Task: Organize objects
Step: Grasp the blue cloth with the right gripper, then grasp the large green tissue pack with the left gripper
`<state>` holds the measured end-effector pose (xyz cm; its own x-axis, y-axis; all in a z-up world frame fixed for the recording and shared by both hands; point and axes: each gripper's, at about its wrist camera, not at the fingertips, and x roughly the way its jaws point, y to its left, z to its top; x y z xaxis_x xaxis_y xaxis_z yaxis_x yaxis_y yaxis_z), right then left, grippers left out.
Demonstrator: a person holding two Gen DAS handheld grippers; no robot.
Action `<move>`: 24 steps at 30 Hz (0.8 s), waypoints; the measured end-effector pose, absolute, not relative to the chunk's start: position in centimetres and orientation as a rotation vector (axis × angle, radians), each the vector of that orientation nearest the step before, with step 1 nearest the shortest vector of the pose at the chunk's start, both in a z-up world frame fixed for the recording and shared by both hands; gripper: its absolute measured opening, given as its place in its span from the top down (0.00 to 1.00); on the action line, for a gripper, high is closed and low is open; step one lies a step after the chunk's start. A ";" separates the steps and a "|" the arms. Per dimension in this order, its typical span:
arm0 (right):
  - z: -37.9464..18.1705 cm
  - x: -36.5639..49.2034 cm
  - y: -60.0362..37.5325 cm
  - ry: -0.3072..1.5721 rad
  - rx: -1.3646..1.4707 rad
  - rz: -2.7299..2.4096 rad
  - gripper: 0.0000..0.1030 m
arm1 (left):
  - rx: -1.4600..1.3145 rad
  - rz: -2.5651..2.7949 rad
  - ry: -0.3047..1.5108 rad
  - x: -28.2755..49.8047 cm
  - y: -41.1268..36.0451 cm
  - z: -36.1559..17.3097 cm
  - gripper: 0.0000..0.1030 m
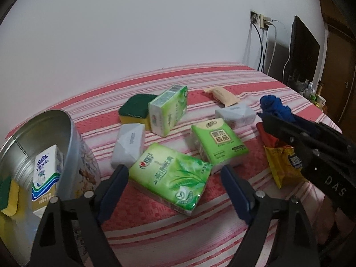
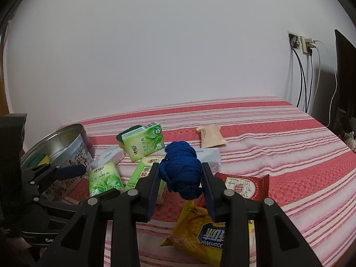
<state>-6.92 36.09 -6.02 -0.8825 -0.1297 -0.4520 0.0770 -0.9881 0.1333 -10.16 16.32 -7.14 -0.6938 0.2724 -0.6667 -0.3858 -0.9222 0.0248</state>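
Straddling a green tea-leaf tissue pack (image 1: 171,178), the left gripper (image 1: 173,178) has its jaws spread, one blue pad on each side of the pack; in the left wrist view neither pad presses on it, so the pack lies loose on the striped bedspread (image 1: 222,233). The right gripper (image 2: 181,178) is clenched on a bundle of blue cord (image 2: 181,169), held up above the bedspread.

At the left edge of the bed stands a round metal tin (image 1: 73,138). Inside it are a white and blue tissue pack (image 1: 47,173), standing upright, and a yellow and green sponge (image 1: 9,198).

Behind the tea-leaf pack, toward the wall-side edge, lie a white tissue pack (image 1: 129,146), a second sponge (image 1: 133,111) and a green tissue pack (image 1: 168,111) tilted against that sponge. Just to the right of the tea-leaf pack is a lighter green tissue pack (image 1: 219,142), and beyond it a second white pack (image 1: 235,114) and a beige wrapped snack (image 1: 222,95).

Under the right gripper lie a yellow cracker bag (image 2: 200,233) and a red snack packet (image 2: 242,187), touching each other.
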 end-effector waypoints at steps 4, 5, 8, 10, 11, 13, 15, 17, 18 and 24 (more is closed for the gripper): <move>-6.1 -6.9 36.3 -0.169 0.720 -2.942 0.62 | -1.021 2.581 0.203 -10.6 15.9 -7.4 0.28; -6.1 -6.9 36.3 -0.160 0.719 -2.945 0.62 | -1.027 2.591 0.201 -10.6 15.8 -7.4 0.28; -6.0 -6.8 35.8 -0.114 0.721 -2.957 0.62 | -1.028 2.609 0.196 -10.5 15.6 -7.4 0.32; -6.1 -6.9 35.7 -0.102 0.729 -2.956 0.62 | -1.020 2.605 0.175 -10.5 15.3 -7.4 0.34; -6.1 -6.9 35.8 -0.105 0.734 -2.953 0.62 | -1.015 2.600 0.165 -10.5 15.2 -7.4 0.37; -6.1 -7.0 36.0 -0.120 0.737 -2.946 0.62 | -1.002 2.594 0.172 -10.4 15.0 -7.3 0.41; -6.1 -7.0 36.0 -0.127 0.738 -2.946 0.62 | -0.986 2.590 0.194 -10.1 15.3 -7.3 0.46; -6.1 -6.9 36.0 -0.122 0.736 -2.947 0.62 | -0.978 2.587 0.200 -10.1 15.4 -7.3 0.50; -6.1 -6.9 36.0 -0.119 0.734 -2.949 0.62 | -0.979 2.591 0.199 -10.2 15.4 -7.3 0.50; -6.0 -6.9 35.8 -0.116 0.731 -2.953 0.62 | -0.992 2.602 0.174 -10.4 15.2 -7.3 0.50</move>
<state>-6.88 35.77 -6.02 -0.8801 -0.1123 -0.4612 0.0758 -0.9924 0.0969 -10.38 15.23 -7.27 -0.6937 0.2783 -0.6644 -0.3641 -0.9313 -0.0100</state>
